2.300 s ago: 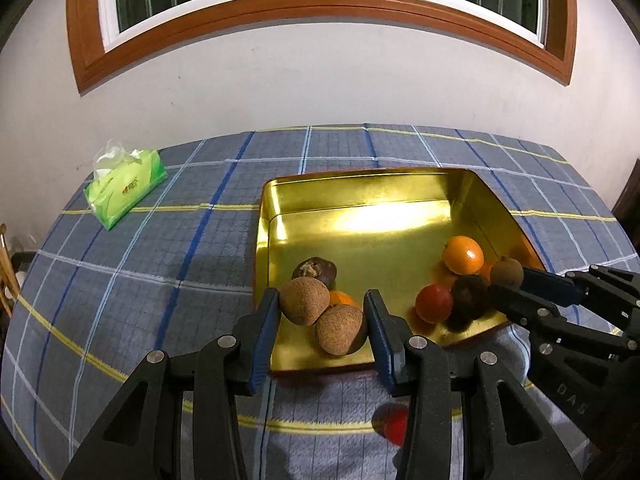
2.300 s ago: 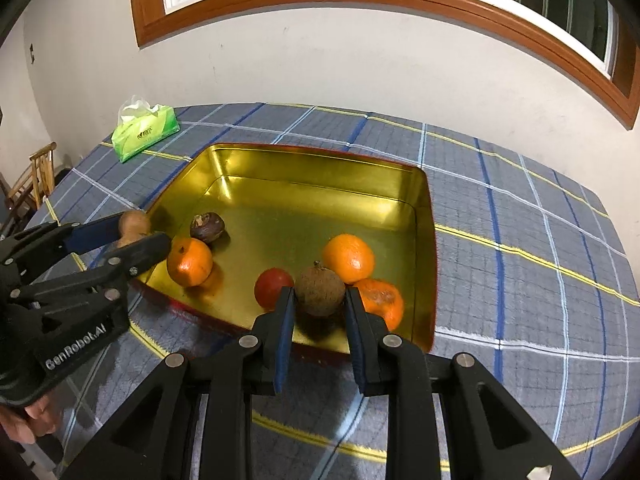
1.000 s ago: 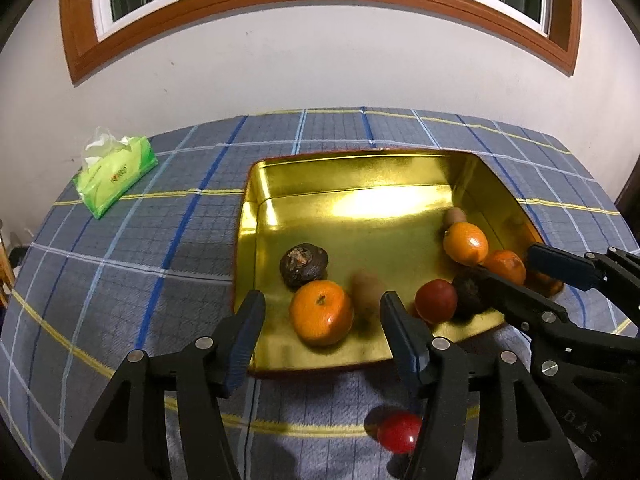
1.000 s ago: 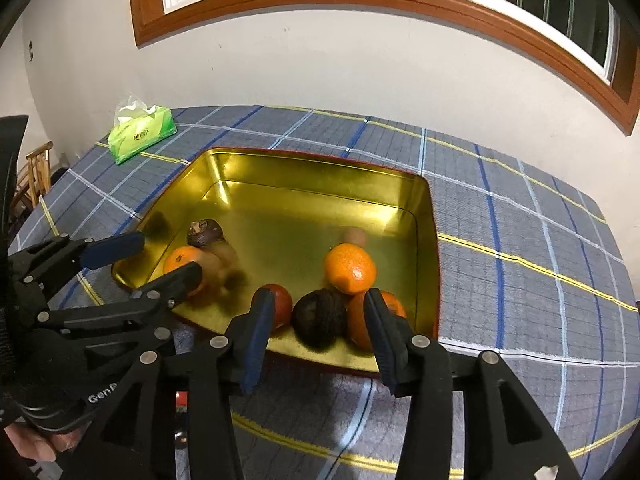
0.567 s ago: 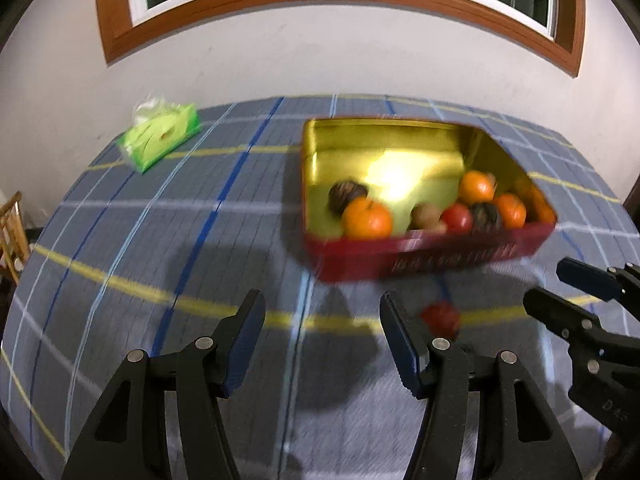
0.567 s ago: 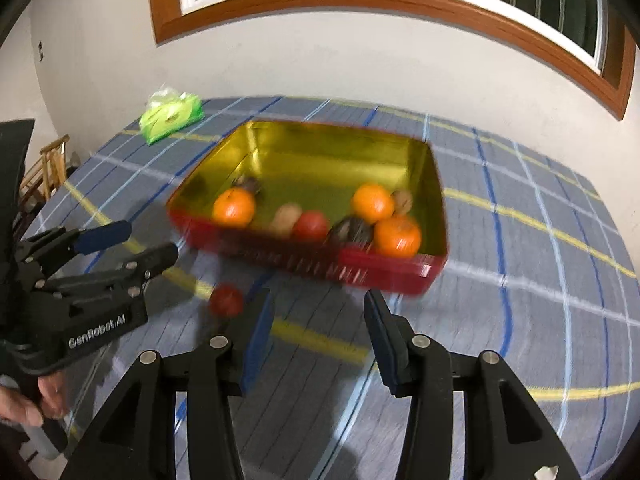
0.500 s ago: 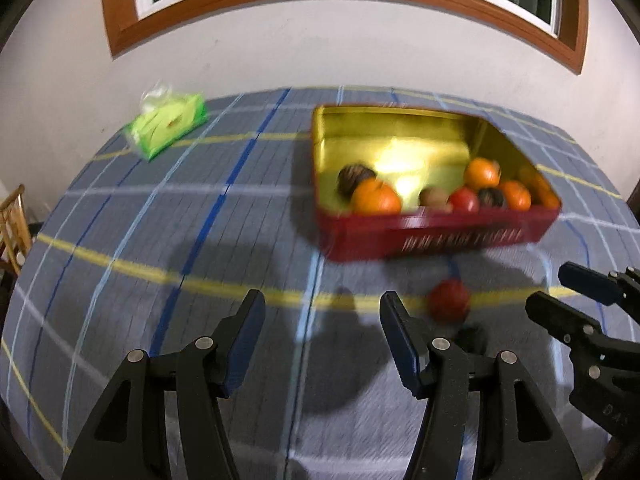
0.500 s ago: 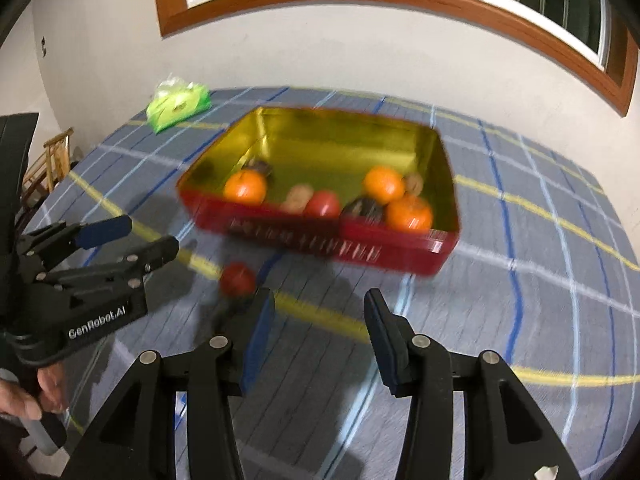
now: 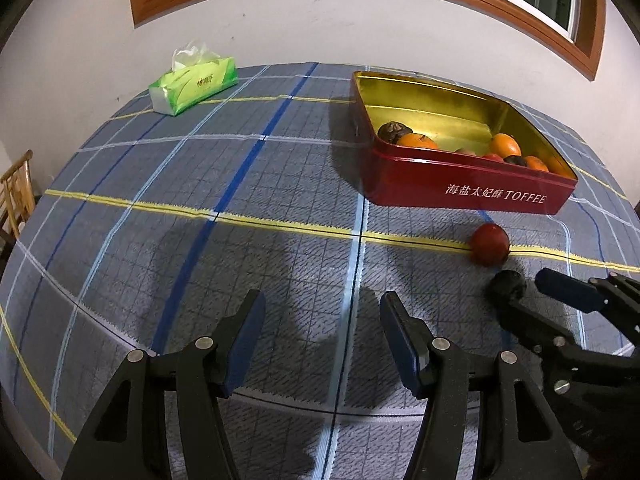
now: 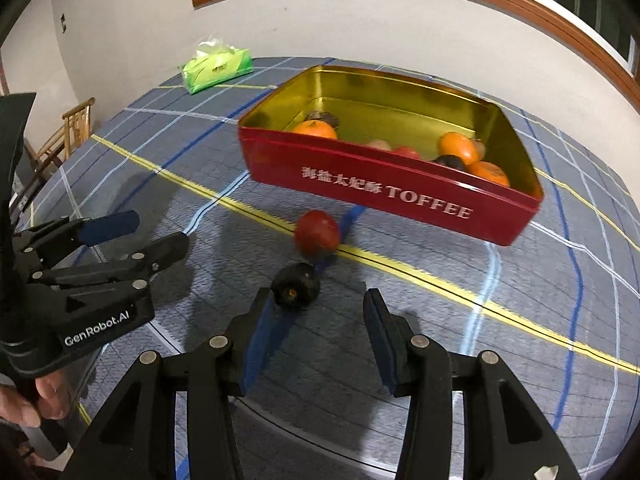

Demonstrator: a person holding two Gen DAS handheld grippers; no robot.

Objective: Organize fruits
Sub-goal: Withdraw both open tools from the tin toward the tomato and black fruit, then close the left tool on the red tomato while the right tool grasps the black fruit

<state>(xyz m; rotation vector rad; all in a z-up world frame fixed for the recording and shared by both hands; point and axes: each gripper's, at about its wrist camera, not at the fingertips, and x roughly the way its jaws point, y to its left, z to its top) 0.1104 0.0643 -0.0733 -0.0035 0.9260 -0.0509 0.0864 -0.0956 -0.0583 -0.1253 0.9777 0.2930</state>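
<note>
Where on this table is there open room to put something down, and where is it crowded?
Bare cloth stretches between the tissue pack and the red tin, and ahead of the left gripper. It is crowded before the tin, where a red fruit and a dark fruit lie near the right gripper.

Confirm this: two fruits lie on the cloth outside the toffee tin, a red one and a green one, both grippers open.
Not green: the right wrist view shows the second fruit is black, lying by the red fruit outside the tin. Both grippers are open.

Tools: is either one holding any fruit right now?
No. The left tool and right tool are both open and empty.
</note>
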